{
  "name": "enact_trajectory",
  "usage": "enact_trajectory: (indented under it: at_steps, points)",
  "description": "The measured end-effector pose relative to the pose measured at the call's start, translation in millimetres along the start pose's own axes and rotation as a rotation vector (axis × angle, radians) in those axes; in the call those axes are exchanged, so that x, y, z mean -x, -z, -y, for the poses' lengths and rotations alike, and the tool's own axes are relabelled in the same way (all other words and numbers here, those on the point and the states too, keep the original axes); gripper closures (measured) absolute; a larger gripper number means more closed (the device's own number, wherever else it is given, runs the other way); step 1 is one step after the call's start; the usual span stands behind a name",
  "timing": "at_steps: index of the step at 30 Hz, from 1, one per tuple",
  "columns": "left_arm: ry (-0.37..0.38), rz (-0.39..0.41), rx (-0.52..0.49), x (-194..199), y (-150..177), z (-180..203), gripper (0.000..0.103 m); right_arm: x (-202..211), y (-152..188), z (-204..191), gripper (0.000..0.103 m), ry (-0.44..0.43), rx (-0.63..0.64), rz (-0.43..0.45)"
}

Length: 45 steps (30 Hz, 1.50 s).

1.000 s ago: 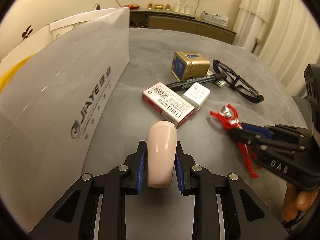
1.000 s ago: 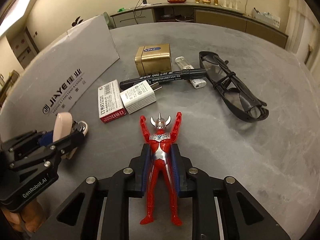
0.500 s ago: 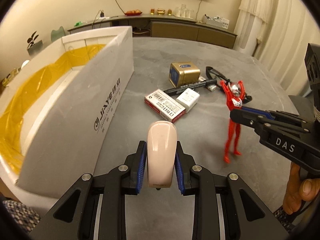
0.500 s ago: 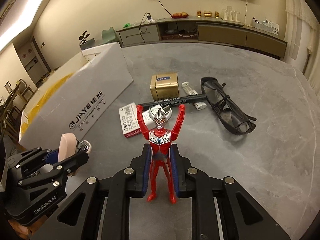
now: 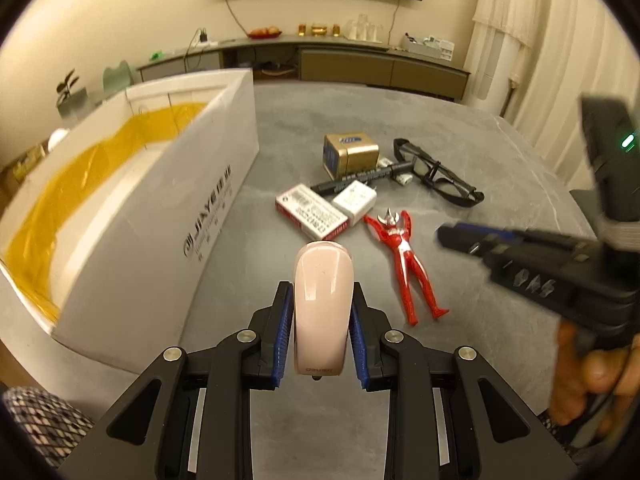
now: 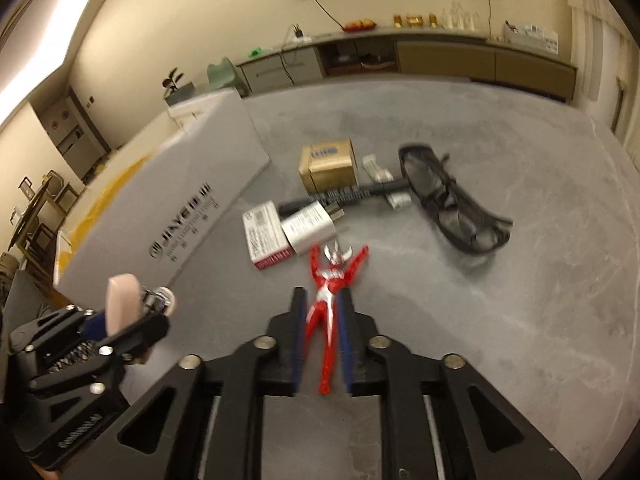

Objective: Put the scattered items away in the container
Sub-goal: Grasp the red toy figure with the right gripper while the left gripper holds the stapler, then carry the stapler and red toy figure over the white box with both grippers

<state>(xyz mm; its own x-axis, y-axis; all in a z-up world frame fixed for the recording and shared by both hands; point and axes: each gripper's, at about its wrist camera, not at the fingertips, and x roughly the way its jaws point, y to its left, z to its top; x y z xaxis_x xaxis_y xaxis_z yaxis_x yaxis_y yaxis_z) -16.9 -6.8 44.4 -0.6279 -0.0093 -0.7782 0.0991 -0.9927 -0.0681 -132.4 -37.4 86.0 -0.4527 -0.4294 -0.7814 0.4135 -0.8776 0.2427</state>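
My left gripper (image 5: 320, 292) is shut on a pale pink oblong gadget (image 5: 322, 300), held above the grey table beside the white box (image 5: 160, 216) with yellow lining. The right wrist view shows that gripper (image 6: 128, 312) and its gadget (image 6: 122, 300) at lower left. My right gripper (image 6: 322, 296) has its jaws opening. The red and silver toy figure (image 6: 328, 304) appears between them but is not pressed. In the left wrist view the figure (image 5: 404, 264) lies flat on the table, and the right gripper (image 5: 460, 238) hovers to its right, apart from it.
Behind the figure lie a red and white carton (image 5: 310, 216), a white charger (image 5: 354, 202), a black marker (image 5: 360, 178), a gold tin (image 5: 352, 156) and black glasses (image 5: 436, 178). A hand (image 5: 592, 376) holds the right gripper at the right edge.
The right gripper had lifted the figure upright; its jaws have since parted and the figure now lies on the table. The left gripper rose with the pink gadget, showing the box's inside.
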Motion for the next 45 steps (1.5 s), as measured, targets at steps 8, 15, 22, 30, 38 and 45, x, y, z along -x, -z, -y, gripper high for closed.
enact_trajectory:
  at_steps: [8,15,22,30,38,45]
  points:
    - [0.016,-0.017,0.033,-3,5,-12,0.075,-46,9,-19,0.058,0.071,0.075,-0.012]
    - [0.019,0.002,0.053,5,4,-20,0.075,-45,6,-26,0.078,0.079,0.093,-0.013]
    - [0.022,0.007,0.061,8,3,-22,0.075,-17,2,-24,0.078,0.008,0.055,0.031]
    - [0.009,0.022,0.064,14,-1,-23,0.075,0,-3,-29,0.078,-0.045,0.034,0.056]
    - [0.014,0.042,0.07,25,-6,-26,0.075,19,-6,-37,0.078,-0.08,0.034,0.099]
    - [0.015,0.076,0.089,41,-14,-35,0.075,35,-9,-46,0.078,-0.14,0.03,0.134]
